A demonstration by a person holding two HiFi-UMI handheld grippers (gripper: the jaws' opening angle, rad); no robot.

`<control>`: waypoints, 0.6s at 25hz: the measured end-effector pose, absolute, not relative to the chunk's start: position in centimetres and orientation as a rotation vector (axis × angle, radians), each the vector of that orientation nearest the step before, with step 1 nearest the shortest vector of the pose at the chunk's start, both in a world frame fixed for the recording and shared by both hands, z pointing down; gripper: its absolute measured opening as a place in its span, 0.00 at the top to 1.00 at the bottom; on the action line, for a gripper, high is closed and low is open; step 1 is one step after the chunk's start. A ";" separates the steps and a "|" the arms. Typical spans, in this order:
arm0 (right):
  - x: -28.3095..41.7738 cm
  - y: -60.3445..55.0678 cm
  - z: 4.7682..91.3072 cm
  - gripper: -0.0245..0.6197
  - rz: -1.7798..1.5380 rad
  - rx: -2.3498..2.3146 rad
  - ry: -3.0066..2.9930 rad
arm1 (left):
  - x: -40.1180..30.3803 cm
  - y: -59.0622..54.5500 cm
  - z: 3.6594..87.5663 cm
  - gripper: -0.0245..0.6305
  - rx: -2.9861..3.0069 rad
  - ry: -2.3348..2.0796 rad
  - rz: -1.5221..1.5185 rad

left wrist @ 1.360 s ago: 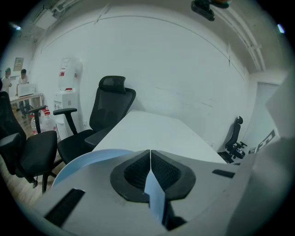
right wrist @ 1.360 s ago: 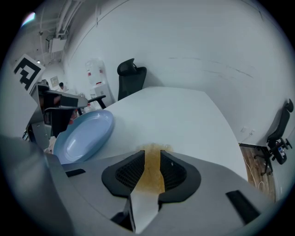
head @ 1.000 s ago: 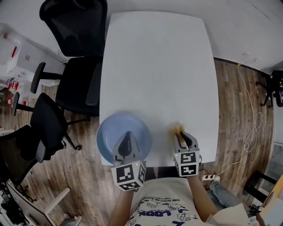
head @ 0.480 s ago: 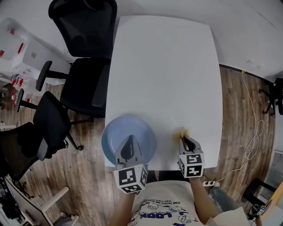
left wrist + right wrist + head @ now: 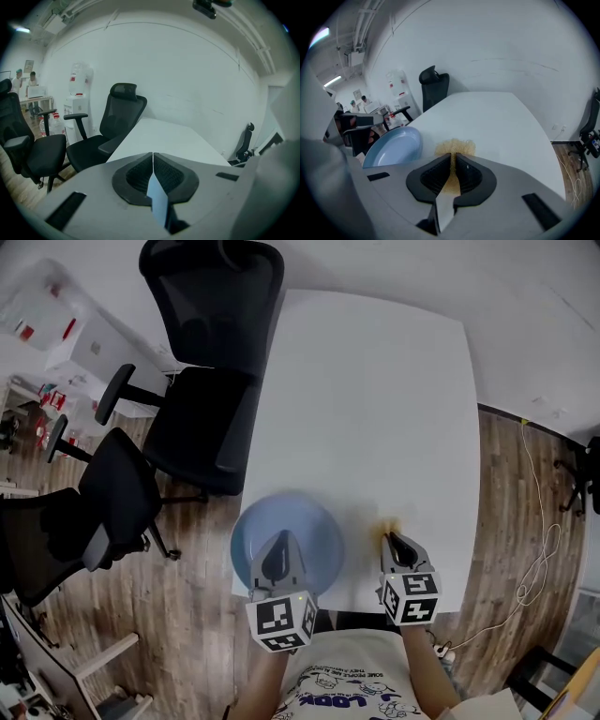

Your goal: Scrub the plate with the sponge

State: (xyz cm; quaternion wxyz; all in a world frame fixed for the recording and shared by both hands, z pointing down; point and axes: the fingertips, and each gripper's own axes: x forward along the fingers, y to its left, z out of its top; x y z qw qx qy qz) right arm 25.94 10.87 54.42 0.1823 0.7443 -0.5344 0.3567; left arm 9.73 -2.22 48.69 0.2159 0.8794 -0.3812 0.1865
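Fingers [image 5: 438,176] of my right gripper [image 5: 393,541] are clamped on the sponge [image 5: 455,147], beside the plate [image 5: 307,517] on the surface [image 5: 375,381]. Over the plate's near side my left gripper [image 5: 279,542] is closed on nothing. Since a second ago the sponge has edged toward the plate; pickup seems done, scrubbing next.
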 end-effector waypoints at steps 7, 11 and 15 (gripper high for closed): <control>23.6 6.1 51.1 0.89 0.925 2.068 -1.666 | 7.0 -3.7 47.6 0.94 2.416 -1.150 0.488; 21.6 3.9 50.4 0.89 0.910 2.019 -1.741 | 4.6 -4.7 47.3 0.94 2.373 -1.231 0.479; 19.5 1.9 50.3 0.89 0.889 1.955 -1.803 | 2.2 -5.2 47.4 0.94 2.326 -1.293 0.481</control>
